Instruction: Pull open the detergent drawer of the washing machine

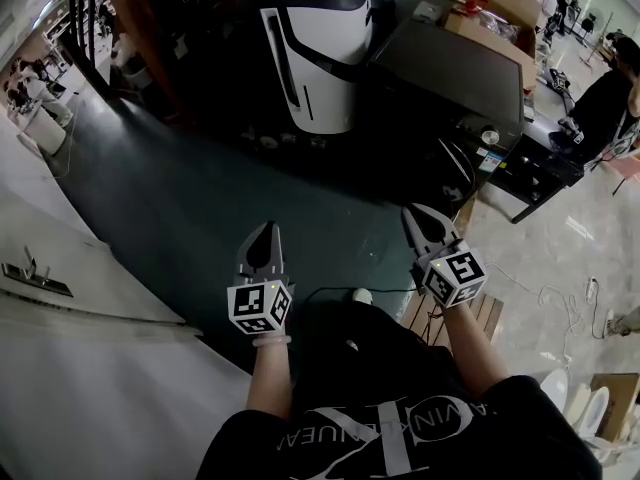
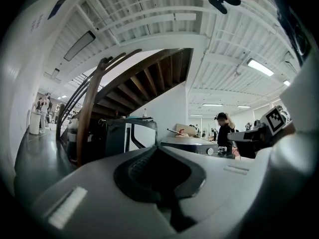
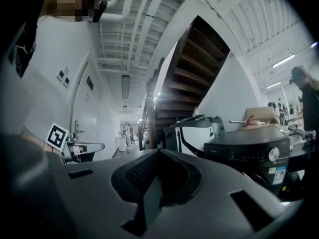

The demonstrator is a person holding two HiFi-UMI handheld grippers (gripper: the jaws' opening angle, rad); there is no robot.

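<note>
Dark green floor (image 1: 200, 198) runs past a wooden staircase (image 2: 149, 78). The left hand-held gripper (image 1: 264, 230) and the right hand-held gripper (image 1: 413, 214) are both clenched on nothing, held in the air. The black washing machine (image 1: 450, 68) stands well apart at one o'clock; I cannot make out its detergent drawer.

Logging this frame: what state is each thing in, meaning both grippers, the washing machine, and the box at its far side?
left gripper: jaws together, empty, held in the air.
right gripper: jaws together, empty, short of the machine.
washing machine: untouched; nothing seen pulled out of its front.
cardboard box: by the machine's far edge, flaps open.
</note>
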